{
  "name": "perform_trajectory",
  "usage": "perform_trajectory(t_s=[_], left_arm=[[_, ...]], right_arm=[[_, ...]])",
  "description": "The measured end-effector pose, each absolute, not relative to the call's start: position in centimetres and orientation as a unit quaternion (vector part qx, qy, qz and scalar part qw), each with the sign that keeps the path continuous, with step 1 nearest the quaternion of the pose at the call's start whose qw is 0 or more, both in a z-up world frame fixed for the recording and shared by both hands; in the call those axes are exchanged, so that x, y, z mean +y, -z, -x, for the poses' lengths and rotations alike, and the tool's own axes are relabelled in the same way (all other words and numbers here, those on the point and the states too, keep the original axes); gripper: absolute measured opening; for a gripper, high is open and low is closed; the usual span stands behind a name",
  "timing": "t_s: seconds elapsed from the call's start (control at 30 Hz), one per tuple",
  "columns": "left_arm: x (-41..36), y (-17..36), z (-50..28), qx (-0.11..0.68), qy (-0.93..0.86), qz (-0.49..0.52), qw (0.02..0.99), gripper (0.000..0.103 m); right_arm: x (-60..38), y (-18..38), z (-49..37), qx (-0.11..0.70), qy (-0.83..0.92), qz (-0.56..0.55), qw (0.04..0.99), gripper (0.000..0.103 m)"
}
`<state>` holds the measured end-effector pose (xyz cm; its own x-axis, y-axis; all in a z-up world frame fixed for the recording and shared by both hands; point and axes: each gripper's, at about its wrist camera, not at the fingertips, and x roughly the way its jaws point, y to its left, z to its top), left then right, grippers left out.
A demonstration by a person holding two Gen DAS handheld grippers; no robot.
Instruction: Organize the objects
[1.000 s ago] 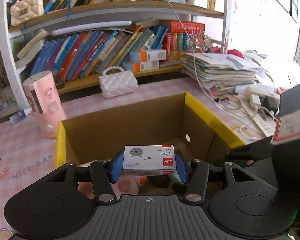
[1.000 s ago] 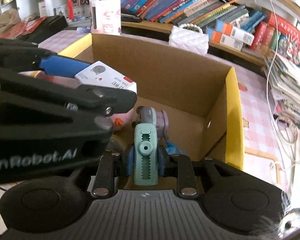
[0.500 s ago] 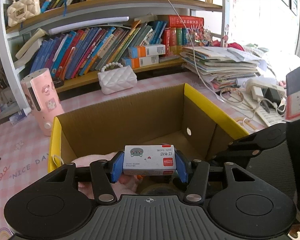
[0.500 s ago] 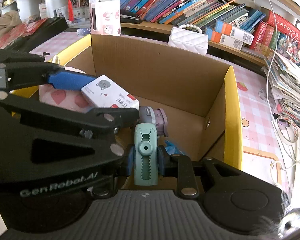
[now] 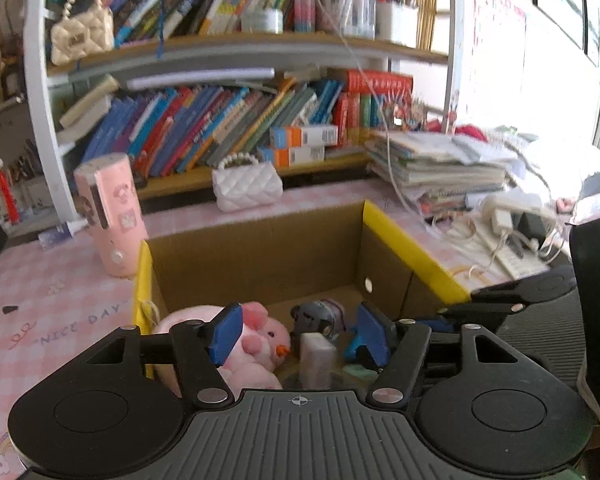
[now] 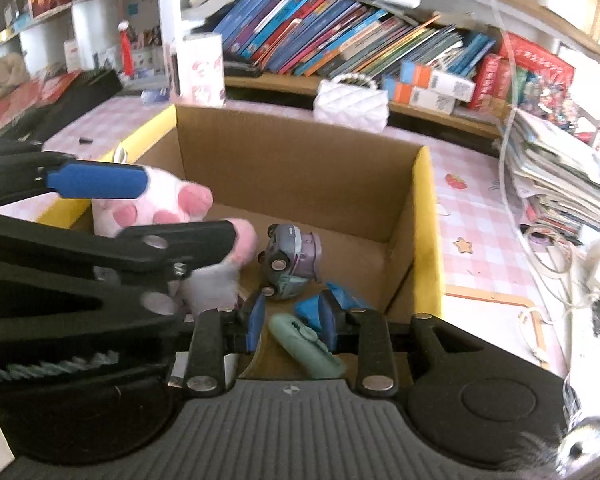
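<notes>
Lying below both just-opened, empty claws: white box left, green clip right.

One line of print comes through clean — "NICE DAY" in dark capitals, set in quote marks, on the pink checked tablecloth just left of the cardboard box, seen from the left wrist. Beside it a small looped doodle, no letters. The book spines on the lower shelf carry print, but it is all too blurred to make out. Same with the orange and white cartons lying in front of them — barcode-like patches, nothing legible. The right wrist view gives no readable text at all.
</notes>
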<state>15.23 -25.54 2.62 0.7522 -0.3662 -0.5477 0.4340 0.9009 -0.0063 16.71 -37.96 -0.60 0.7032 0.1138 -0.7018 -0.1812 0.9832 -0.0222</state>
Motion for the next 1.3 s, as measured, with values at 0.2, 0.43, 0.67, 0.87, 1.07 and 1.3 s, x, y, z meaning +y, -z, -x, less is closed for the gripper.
perform_trajectory(t_s=[0.2, 0.43, 0.67, 0.87, 1.07, 1.3], left_arm=[[-22.7, -5.0, -11.9, 0.244, 0.194, -0.02, 0.95, 0.072], [-17.5, -5.8, -8.8, 0.234, 0.133, 0.004, 0.963, 0.081], [-12.2, -4.4, -6.2, 0.256, 0.07, 0.013, 0.964, 0.083], [-9.3, -3.3, -3.1, 0.275, 0.018, 0.007, 0.961, 0.095], [-7.2, -2.9, -0.7, 0.291, 0.019, -0.007, 0.957, 0.1], [-5.6, -2.8, 1.7, 0.283, 0.009, -0.026, 0.959, 0.102]], right_arm=[[-38.4, -1.8, -13.5, 0.342, -0.037, -0.002, 0.939, 0.034], [-36.6, -3.5, -9.9, 0.307, -0.001, -0.019, 0.951, 0.04], [-32.3, -3.4, -7.2, 0.309, -0.002, -0.015, 0.951, 0.047], [-28.4, -3.0, -4.7, 0.317, -0.006, -0.001, 0.948, 0.066], [-25.8, -2.5, -2.3, 0.329, 0.012, -0.009, 0.944, 0.091], [-23.1, -1.8, 1.0, 0.323, 0.035, 0.01, 0.946, 0.103]])
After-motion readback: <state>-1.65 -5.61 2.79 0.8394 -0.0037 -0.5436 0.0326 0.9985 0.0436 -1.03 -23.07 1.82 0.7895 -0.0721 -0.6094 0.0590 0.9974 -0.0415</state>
